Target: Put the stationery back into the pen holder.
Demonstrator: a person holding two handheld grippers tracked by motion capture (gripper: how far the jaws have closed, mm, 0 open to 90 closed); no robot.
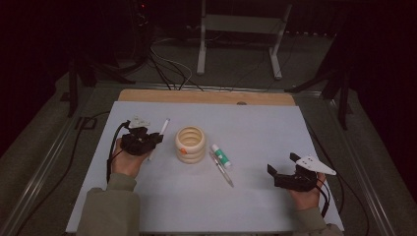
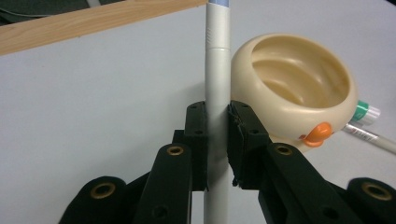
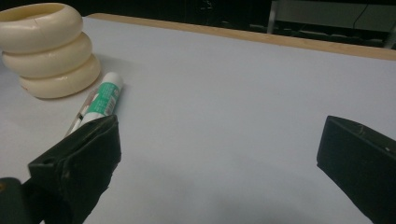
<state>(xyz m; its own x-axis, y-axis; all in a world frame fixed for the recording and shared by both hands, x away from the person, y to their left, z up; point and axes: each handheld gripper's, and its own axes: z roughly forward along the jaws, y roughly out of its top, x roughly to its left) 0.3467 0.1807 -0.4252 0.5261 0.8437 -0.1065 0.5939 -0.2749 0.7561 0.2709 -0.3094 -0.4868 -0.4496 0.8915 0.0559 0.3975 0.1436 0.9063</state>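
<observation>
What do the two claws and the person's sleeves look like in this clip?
Both claws are black, each with two jaws. The left claw has brass-coloured rivets at its linkage joints and dark pads. The right claw carries a pale grey three-cornered plate on top. A black cable trails from the left one. The sleeves are olive-grey with ribbed cuffs.

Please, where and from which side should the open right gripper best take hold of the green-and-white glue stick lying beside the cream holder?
Probably the green-and-white glue stick at mid-body, from above, the right gripper closing across its short round width; it lies flat, with a clear pen alongside.
</observation>
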